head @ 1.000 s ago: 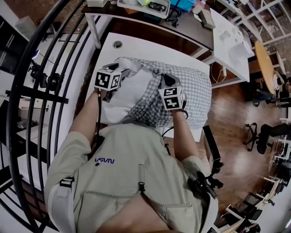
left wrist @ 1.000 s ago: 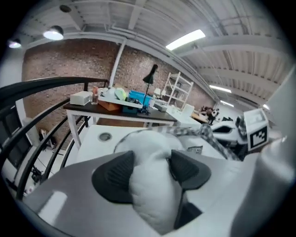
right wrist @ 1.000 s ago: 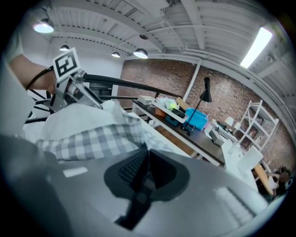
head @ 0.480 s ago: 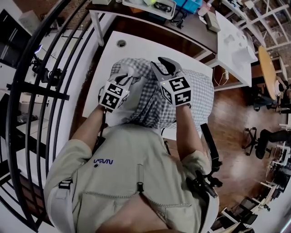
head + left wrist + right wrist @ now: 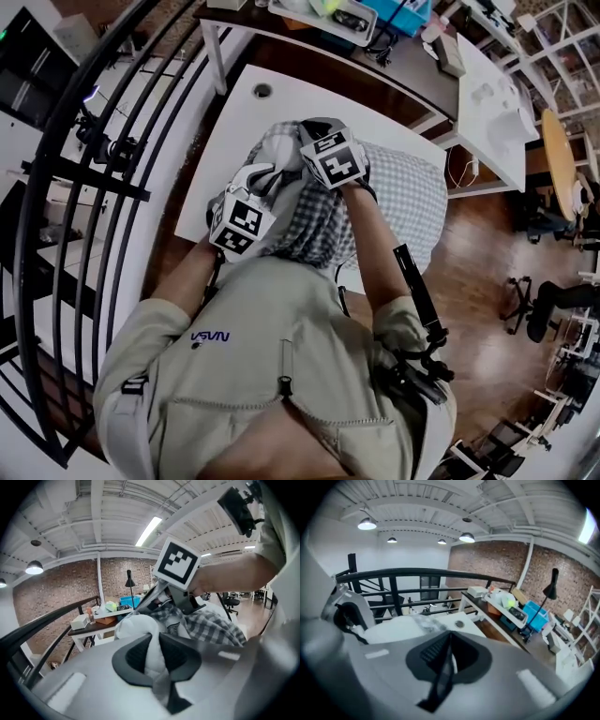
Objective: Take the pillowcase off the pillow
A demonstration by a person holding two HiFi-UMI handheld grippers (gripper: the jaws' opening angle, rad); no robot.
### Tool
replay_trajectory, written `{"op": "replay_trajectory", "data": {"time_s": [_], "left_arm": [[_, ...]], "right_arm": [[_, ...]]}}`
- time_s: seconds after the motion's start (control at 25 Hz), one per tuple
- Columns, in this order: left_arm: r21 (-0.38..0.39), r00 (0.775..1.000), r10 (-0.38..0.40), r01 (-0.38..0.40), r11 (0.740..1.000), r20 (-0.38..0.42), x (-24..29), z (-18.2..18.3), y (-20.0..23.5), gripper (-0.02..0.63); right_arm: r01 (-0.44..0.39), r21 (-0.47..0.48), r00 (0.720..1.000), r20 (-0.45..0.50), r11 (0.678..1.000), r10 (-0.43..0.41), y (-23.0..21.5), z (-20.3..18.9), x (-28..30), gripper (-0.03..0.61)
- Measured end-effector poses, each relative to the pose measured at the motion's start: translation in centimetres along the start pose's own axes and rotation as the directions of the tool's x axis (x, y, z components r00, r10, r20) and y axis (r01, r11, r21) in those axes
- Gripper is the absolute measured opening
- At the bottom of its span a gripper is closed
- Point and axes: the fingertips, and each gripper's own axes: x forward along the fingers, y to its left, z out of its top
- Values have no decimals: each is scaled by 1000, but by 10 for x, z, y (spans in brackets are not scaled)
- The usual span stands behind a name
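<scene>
A pillow in a grey-checked pillowcase lies on a white table. My left gripper is at the pillow's left side. Its jaws have just been closing and now pinch a fold of the white pillow, which bulges between the pads of the left gripper. Checked cloth is bunched just beyond it, under the right hand. My right gripper reaches over the pillow's far end. In its own view the right gripper is shut, with only a thin pale strip of cloth between the pads.
A black curved railing runs along the left. Behind the table stands a dark desk with a tray and a blue box. A white desk is at the right, with wooden floor and office chairs beyond it.
The right gripper has moved from the checked cloth's near edge to the pillow's far end. The left gripper has rolled and closed on white cloth. Less bare white pillow shows.
</scene>
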Motion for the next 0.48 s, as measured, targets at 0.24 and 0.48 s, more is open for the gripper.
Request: {"op": "replay_trajectory", "data": {"time_s": [0.24,0.48], "left_arm": [[67,982,38,-51,996,186,-46,56,4,32],[-89,959,74,-51,995,272,-55,72,47,31]], "right_arm": [[243,6,970,-6,970,-243,-71,-1,-30,5],[401,30,911,-117,916,-395,-122,-55,-61,5]]}}
